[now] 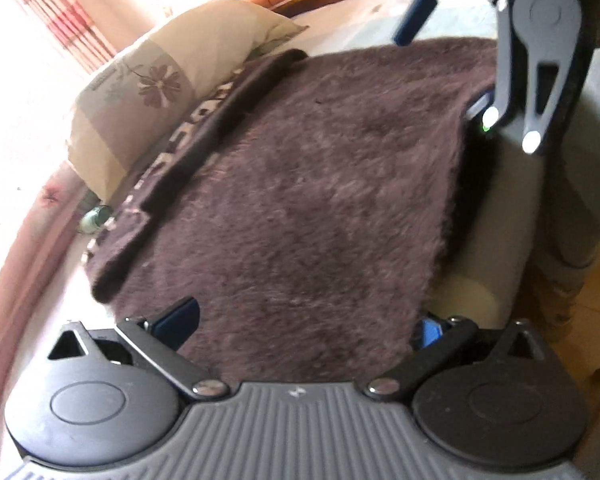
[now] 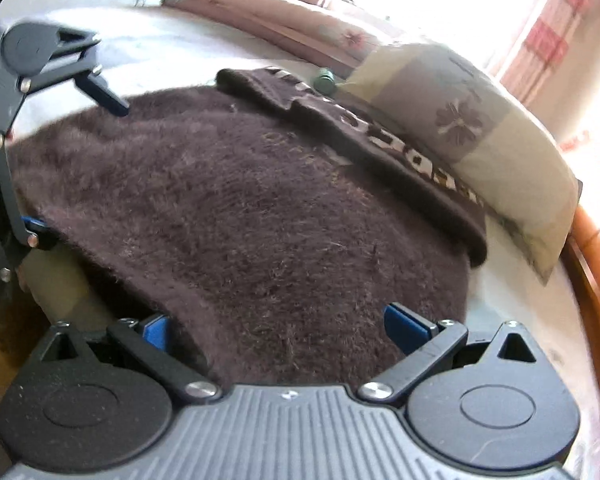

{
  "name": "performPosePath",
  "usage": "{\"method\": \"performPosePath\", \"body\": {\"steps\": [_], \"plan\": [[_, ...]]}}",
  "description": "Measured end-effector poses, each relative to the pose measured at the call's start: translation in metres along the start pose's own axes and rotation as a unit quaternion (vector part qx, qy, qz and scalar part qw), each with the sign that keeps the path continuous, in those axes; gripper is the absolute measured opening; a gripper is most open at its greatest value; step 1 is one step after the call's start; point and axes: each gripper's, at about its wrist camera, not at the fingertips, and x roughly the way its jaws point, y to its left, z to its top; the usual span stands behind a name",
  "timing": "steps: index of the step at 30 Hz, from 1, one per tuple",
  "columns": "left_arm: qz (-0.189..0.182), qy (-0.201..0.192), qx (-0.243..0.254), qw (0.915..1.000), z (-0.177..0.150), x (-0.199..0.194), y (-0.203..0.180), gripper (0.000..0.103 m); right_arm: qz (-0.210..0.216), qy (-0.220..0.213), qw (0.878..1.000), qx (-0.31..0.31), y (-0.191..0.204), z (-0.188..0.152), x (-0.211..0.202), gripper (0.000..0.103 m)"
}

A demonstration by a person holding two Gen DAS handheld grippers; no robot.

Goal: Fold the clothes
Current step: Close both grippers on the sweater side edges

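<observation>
Sunlit bed (image 2: 140, 48), floral pillow (image 1: 160, 80)

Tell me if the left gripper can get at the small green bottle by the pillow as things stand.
Probably not directly: the left gripper has its jaws spread wide around the near edge of the brown sweater, and the green bottle lies across the garment beside the pillow.

Lettering on sweater (image 2: 380, 136) partly folded under, probably unreadable.

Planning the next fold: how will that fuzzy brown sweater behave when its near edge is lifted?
The sweater will probably flop: its near edge already droops over the bed edge. Its fuzzy knit looks thick, so it likely grips rather than slips, and may drag the folded sleeve along. Both the left gripper and right gripper stand open around the hem.
</observation>
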Motion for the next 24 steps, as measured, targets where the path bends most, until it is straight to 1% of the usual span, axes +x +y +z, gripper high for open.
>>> {"method": "performPosePath", "body": {"steps": [5, 7, 8, 10, 13, 15, 19, 21, 24], "plan": [[0.008, -0.007, -0.04, 0.9991, 0.001, -0.001, 0.012, 0.103, 0.035, -0.013, 0.999, 0.01, 0.002, 0.0, -0.008, 0.103], [0.009, -0.01, -0.047, 0.9988, 0.001, -0.002, 0.015, 0.103, 0.049, -0.018, 0.999, 0.015, 0.002, 0.0, -0.011, 0.103], [0.009, -0.012, -0.049, 0.9987, 0.002, -0.003, 0.016, 0.103, 0.05, -0.024, 0.998, 0.007, 0.008, 0.001, -0.011, 0.103], [0.007, -0.012, -0.056, 0.9983, 0.002, -0.004, 0.018, 0.103, 0.037, -0.024, 0.999, -0.011, 0.02, 0.005, -0.004, 0.103], [0.01, -0.013, -0.047, 0.9988, 0.001, -0.006, 0.018, 0.103, -0.015, -0.005, 0.999, -0.047, 0.034, 0.008, 0.014, 0.103], [0.014, -0.006, -0.018, 0.9997, -0.002, -0.005, 0.014, 0.103, -0.022, -0.013, 0.998, -0.052, 0.032, 0.008, 0.014, 0.103], [0.037, 0.008, 0.045, 0.9983, -0.01, -0.001, 0.006, 0.103, -0.061, -0.003, 0.995, -0.073, 0.018, 0.001, 0.015, 0.103], [0.041, 0.008, 0.057, 0.9975, -0.009, 0.002, 0.002, 0.102, -0.07, 0.007, 0.995, -0.067, 0.01, -0.002, 0.016, 0.103], [0.037, -0.007, 0.061, 0.9975, 0.004, 0.009, -0.005, 0.102, -0.078, 0.017, 0.995, -0.058, 0.007, 0.001, 0.019, 0.103]]}}
